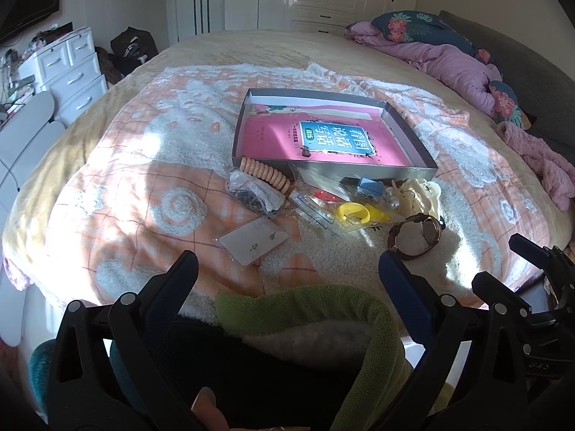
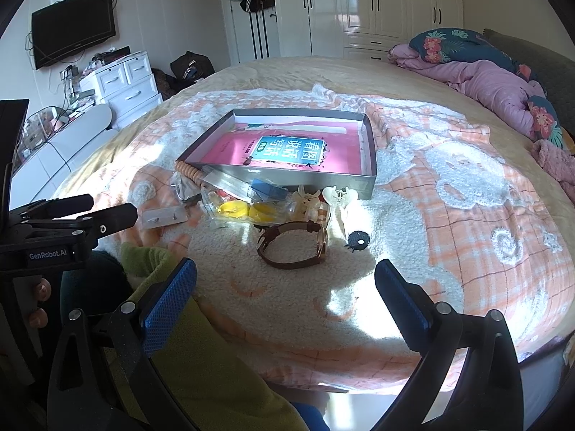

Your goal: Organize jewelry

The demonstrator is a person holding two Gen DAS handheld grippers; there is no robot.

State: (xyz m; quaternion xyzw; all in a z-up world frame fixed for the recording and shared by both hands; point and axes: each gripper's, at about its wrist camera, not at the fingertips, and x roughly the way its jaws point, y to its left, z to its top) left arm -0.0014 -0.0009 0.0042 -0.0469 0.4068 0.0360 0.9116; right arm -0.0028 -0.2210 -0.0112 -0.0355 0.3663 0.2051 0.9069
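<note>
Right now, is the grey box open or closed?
Open: the grey box has no lid, and a pink book lies visible inside.

home bedroom | bed (image 2: pixel 449 215), wardrobe (image 2: pixel 377 3) (white), wall TV (image 2: pixel 73 27)

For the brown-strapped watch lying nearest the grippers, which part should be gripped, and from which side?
Likely the near arc of the leather strap, from above with the right gripper. The watch lies on its side with the band standing as an open loop, so one finger could drop inside it and one outside, avoiding the case at its right.
</note>
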